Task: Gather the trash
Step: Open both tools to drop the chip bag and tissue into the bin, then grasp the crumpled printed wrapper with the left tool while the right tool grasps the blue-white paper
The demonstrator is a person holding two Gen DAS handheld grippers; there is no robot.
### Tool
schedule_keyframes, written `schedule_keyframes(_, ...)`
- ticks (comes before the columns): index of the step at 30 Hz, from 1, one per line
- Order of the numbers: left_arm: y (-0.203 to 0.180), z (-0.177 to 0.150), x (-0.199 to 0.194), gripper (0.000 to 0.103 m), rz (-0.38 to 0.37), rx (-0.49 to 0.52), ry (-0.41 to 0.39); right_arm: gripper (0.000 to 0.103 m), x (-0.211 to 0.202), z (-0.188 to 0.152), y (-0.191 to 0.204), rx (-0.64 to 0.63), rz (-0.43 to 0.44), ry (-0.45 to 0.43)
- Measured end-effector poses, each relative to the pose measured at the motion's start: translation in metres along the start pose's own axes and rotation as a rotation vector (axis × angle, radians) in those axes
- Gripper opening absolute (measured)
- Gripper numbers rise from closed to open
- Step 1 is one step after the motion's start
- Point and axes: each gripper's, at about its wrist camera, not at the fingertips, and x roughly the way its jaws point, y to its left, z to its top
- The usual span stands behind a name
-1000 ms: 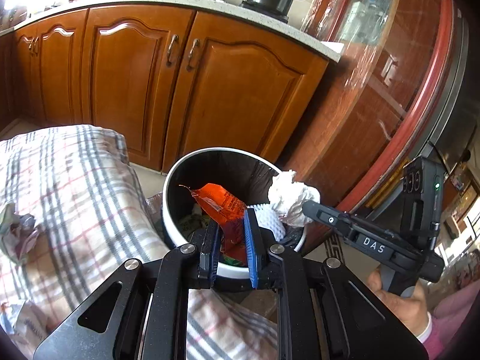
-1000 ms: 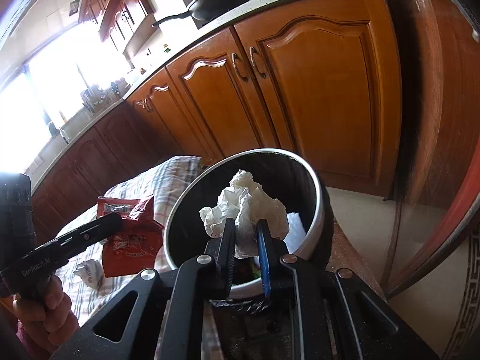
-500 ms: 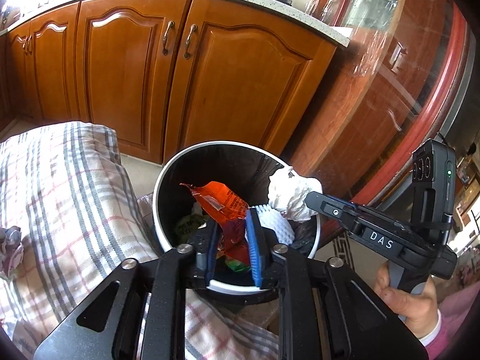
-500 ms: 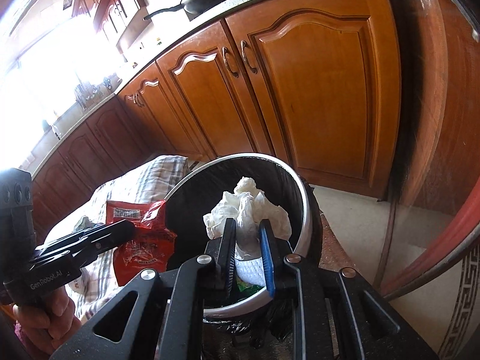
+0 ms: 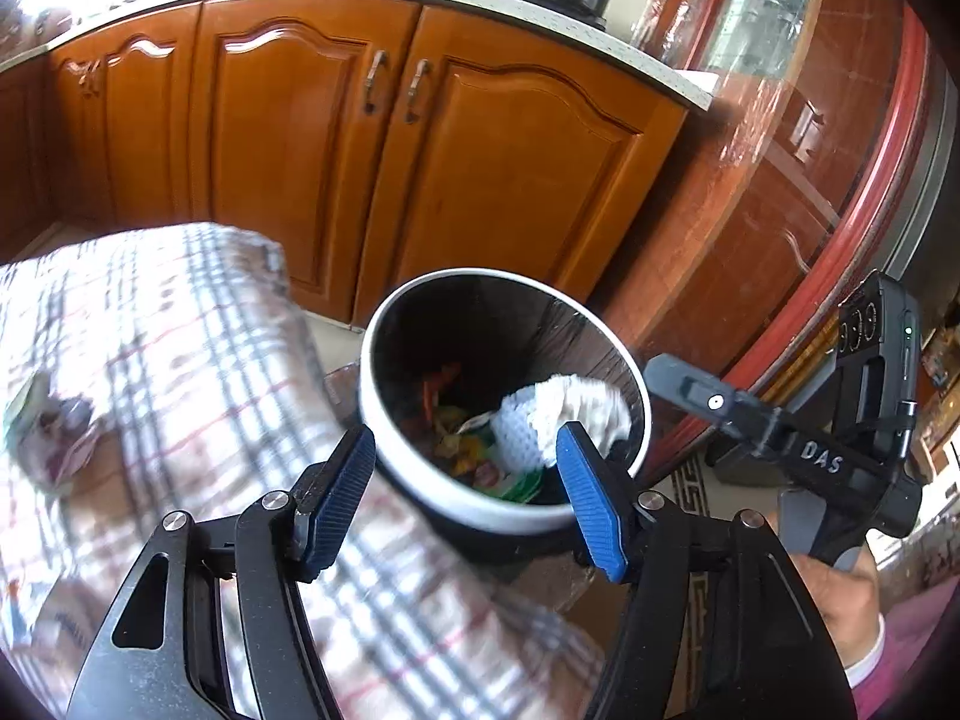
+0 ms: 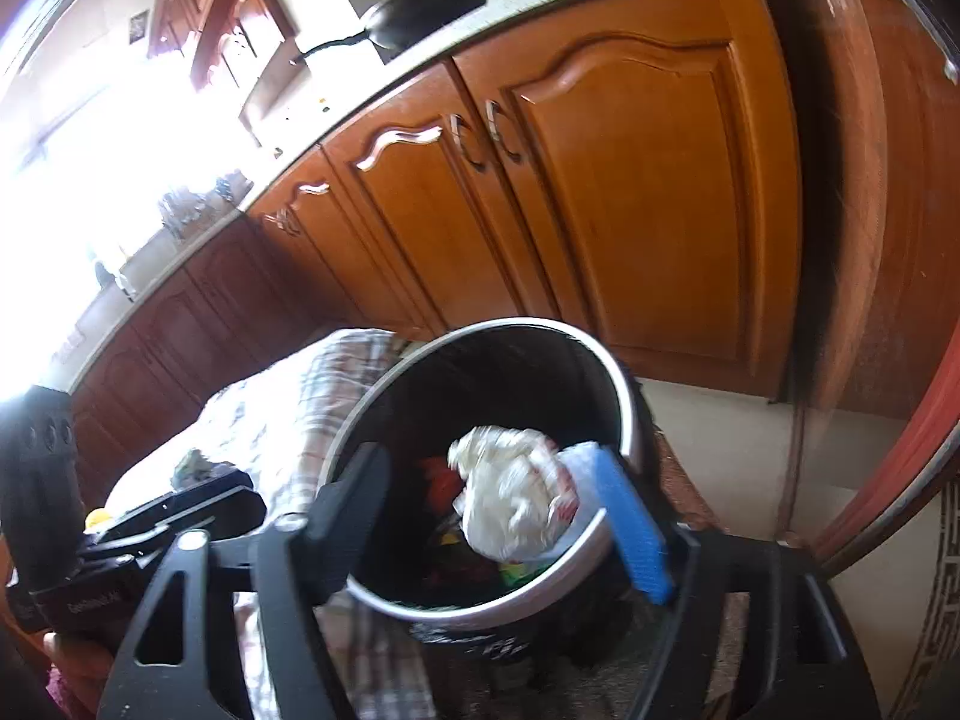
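Closest to me, my left gripper (image 5: 465, 495) has just been opening, its blue pads (image 5: 591, 510) spread with nothing between them; my right gripper (image 6: 501, 516) has likewise just been opening, jaws wide and bare. Just past both sets of fingertips sits the bin (image 5: 414, 468), its white rim directly under and ahead of the tools, so both loads lie below me inside it. The crumpled white paper (image 6: 510, 498) is blurred just inside the rim on the right gripper's side; the red wrapper (image 5: 441, 390) lies deeper against the dark liner. Any trash left lies off to my left on the checked cloth (image 5: 180, 360), nearer my left hand: the left view shows a crumpled scrap (image 5: 51, 426) there, which the right view only hints at. Beyond stand the wooden cabinets (image 6: 630, 192).
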Motion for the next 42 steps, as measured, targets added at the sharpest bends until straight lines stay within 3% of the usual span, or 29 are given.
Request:
schedule_keyframes(15,0.062,-0.055,-0.081,0.064,0.067,-0.136,-0.062,0.095,-0.014,-0.031,0.057,-0.023,0.098,0.006)
schedule_keyframes(26,0.113,-0.094,-0.129,0.066,0.188,-0.213,-0.101,0.098,0.001,-0.072,0.106,-0.067,0.161,0.088)
schedule_keyframes(33,0.133,-0.097,-0.128,0.076,0.254,-0.234,-0.101,0.098,0.016,-0.089,0.127,-0.066,0.189,0.138)
schedule_keyframes(42,0.159,-0.088,-0.098,0.076,0.281,-0.259,-0.058,0.098,0.026,-0.091,0.142,-0.084,0.196,0.155)
